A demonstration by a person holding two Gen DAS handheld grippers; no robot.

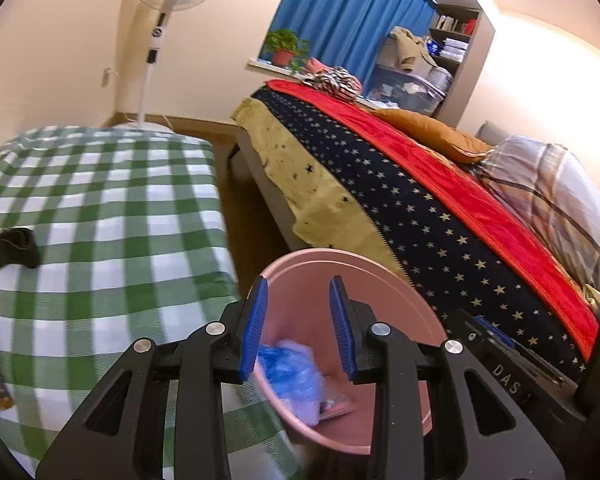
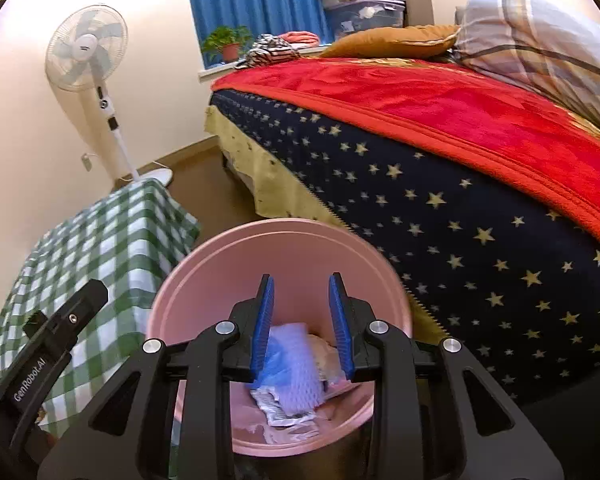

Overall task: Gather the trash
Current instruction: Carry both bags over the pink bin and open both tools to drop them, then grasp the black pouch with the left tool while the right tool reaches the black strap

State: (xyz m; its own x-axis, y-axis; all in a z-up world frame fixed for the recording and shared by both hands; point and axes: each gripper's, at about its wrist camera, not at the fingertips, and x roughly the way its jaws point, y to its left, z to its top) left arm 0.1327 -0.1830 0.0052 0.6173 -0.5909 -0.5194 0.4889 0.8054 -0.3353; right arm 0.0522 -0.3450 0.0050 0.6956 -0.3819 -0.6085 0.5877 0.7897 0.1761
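Both grippers hang over a pink bin (image 2: 204, 280) with blue pads parted and nothing between them: the left gripper (image 1: 298, 320) above its rim; the right gripper (image 2: 301, 320) over its mouth; inside the bin lie a blue plastic bag (image 2: 288, 376) and crumpled wrappers (image 2: 280, 410); beside the bin, a green-checked table (image 1: 112, 216) carries a black object (image 1: 15, 246).

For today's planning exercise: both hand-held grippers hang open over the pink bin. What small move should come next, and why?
Probably swing the left hand-held gripper toward the dark item on the checked cloth: both jaws are empty, trash already lies in the pink bin.
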